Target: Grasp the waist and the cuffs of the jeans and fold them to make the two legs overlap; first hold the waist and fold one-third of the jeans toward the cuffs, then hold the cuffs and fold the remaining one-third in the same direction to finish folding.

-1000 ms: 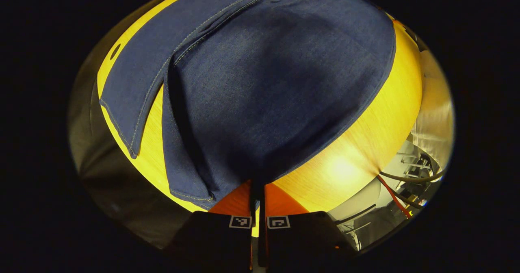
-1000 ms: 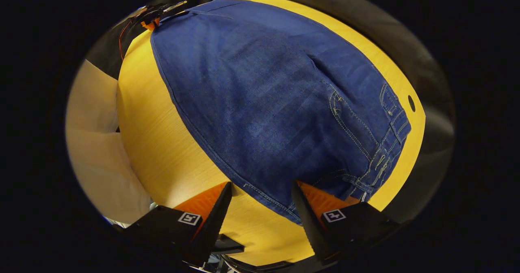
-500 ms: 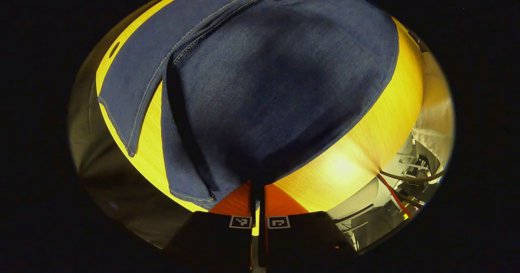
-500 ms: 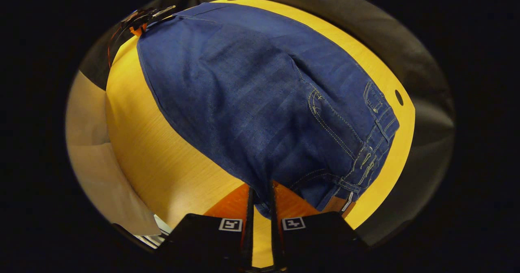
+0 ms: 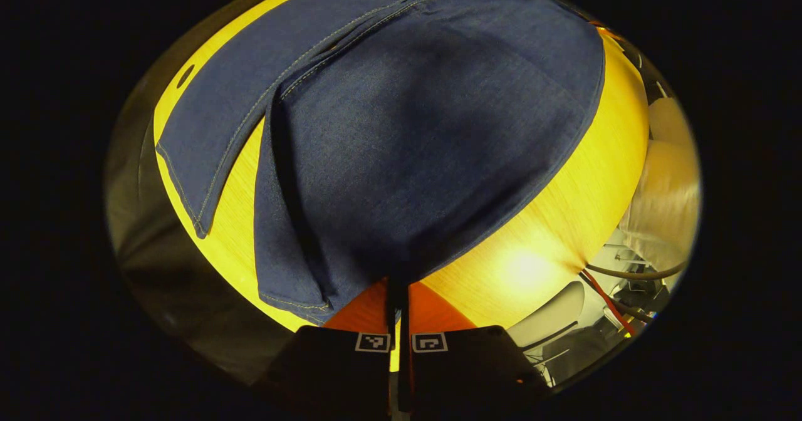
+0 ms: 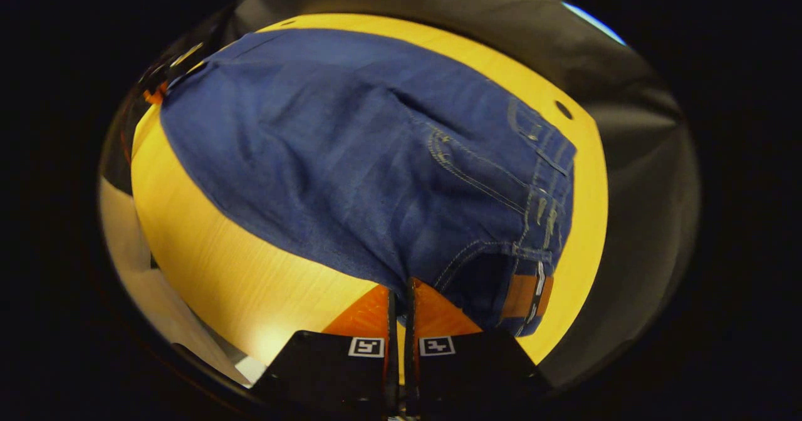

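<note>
Jeans [image 6: 351,158] lie flat on the bench [image 6: 207,264]. Left gripper [image 5: 397,296] pinches a cuff edge w/ fingers together; right gripper [image 6: 398,299] pinches the waist edge. Denim looks soft, floppy, fairly heavy, so grip seams and the waistband, where the fabric is thickest.

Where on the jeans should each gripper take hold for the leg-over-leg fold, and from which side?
Grip the jeans by the near long edge, coming in low from the table's front: right gripper at the waistband corner, left gripper at the cuff end. Both are shut there.
</note>
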### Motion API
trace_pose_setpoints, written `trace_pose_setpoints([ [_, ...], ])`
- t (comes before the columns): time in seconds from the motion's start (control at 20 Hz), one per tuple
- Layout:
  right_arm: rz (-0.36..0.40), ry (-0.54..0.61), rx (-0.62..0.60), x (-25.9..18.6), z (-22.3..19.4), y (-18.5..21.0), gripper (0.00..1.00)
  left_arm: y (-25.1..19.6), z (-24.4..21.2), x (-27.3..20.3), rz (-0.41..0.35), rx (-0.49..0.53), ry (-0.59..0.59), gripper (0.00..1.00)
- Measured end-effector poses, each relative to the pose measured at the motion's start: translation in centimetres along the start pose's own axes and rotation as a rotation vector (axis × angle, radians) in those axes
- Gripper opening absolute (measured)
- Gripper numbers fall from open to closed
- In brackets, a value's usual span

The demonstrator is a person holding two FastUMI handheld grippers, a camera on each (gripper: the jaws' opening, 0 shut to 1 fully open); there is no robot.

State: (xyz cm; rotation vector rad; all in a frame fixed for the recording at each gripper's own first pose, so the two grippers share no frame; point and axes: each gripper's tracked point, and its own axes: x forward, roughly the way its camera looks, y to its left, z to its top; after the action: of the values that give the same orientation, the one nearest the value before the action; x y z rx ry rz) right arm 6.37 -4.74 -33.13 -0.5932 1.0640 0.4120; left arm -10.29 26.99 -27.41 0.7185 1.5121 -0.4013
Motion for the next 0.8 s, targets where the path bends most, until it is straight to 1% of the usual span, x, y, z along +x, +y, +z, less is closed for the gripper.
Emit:
trace_pose_setpoints([
  [0.05,-0.019,-0.006,0.052,-0.3,-0.1,0.2,0.05,0.1,-0.2,0.0,0.001,0.012,-0.005,0.00],
  [0.1,-0.030,-0.001,0.069,0.0,0.0,0.4,0.03,0.1,-0.1,0.0,0.001,0.017,-0.012,0.00],
  [0.25,-0.062,0.047,0.023,-0.1,0.2,0.3,0.03,0.0,-0.2,-0.2,0.000,0.045,-0.022,0.00],
  [0.35,-0.067,0.090,0.003,-0.4,0.4,0.5,0.03,0.1,-0.5,-0.2,-0.005,0.073,-0.010,0.00],
  [0.45,-0.068,0.110,-0.012,-1.4,1.6,0.4,0.03,0.5,-0.6,-1.2,0.002,0.137,-0.004,0.00],
  [0.55,-0.060,0.108,-0.013,-2.9,3.1,0.6,0.02,0.3,-1.5,-3.3,-0.019,0.173,0.033,0.00],
  [0.65,-0.063,0.092,-0.021,-4.7,4.8,0.2,0.03,1.3,-2.2,-5.8,0.000,0.208,0.054,0.00],
  [0.8,-0.058,0.078,-0.029,-7.2,8.0,-0.6,0.02,3.7,-2.0,-9.8,0.046,0.237,0.075,0.00],
])
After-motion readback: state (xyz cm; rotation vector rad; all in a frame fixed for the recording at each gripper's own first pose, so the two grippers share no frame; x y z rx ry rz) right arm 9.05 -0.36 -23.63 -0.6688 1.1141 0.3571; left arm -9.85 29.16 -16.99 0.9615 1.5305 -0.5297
